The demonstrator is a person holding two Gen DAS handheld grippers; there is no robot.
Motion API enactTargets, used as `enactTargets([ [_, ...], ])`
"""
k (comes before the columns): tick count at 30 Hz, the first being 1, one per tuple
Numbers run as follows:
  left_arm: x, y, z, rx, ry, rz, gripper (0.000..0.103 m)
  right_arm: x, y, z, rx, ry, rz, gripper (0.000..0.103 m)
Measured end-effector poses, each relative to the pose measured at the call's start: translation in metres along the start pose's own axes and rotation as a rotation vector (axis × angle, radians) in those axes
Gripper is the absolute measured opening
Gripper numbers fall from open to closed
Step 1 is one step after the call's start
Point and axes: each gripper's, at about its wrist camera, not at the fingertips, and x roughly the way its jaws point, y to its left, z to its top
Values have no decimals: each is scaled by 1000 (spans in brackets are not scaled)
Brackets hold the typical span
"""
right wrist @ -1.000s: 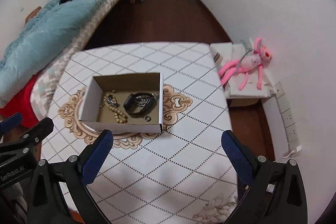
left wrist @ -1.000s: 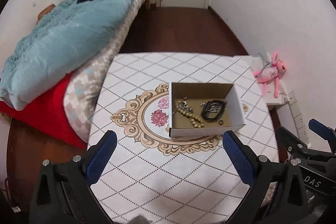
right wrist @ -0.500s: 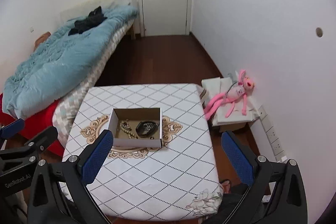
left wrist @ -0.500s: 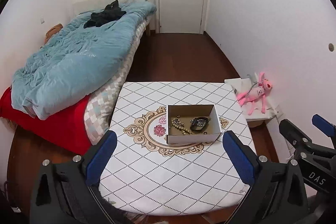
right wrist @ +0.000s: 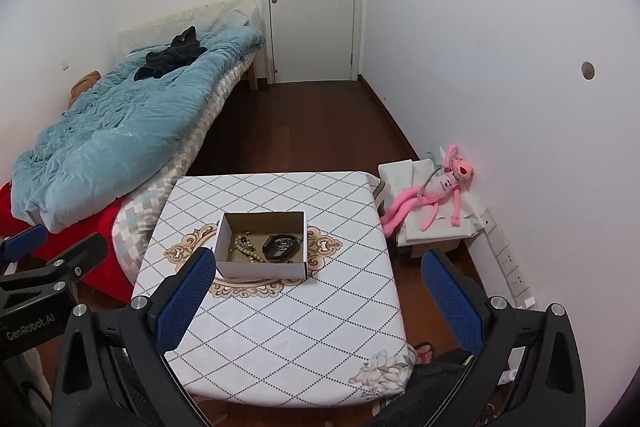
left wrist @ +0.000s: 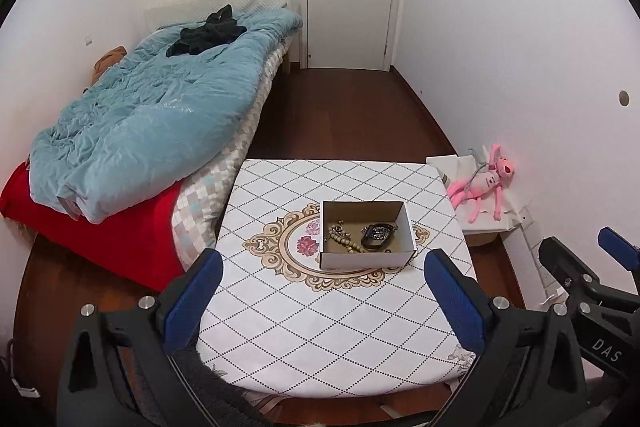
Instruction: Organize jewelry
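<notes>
While you hold both tools high above the square table w/ white diamond-pattern cloth (left wrist: 320, 339), your left gripper (left wrist: 326, 301) has its blue-padded jaws spread wide, nothing btwn them. Same for your right gripper (right wrist: 318, 301): jaws apart, empty. The small open white cardboard box (right wrist: 262, 269) sits near the table centre on the gold ornamental motif. Inside it: a beige beaded bracelet (right wrist: 250, 254) at left, a dark coiled chain piece (right wrist: 281, 246) just beside it at right. A pink plush toy (right wrist: 434, 193) lies on white boxes by the wall, well apart from the table.
</notes>
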Motion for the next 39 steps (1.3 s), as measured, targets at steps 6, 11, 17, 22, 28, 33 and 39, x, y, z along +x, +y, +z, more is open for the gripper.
enactTargets([
  [6,13,-1,0,1,40,-2,103,1,-1,0,-1,11,2,103],
  [11,34,-1,4,-2,74,14,103,21,-1,7,-1,35,-9,103],
  [17,63,0,13,-4,125,24,103,59,2,20,-7,81,-25,103],
  [22,85,-1,20,2,164,33,103,98,2,25,0,153,-25,103],
  [28,110,1,24,-1,207,42,103,132,6,25,-21,208,-46,103],
  [33,124,2,24,-4,235,47,103,151,6,24,-27,248,-47,103],
  [39,128,4,24,-7,241,52,103,154,7,25,-34,254,-53,103],
])
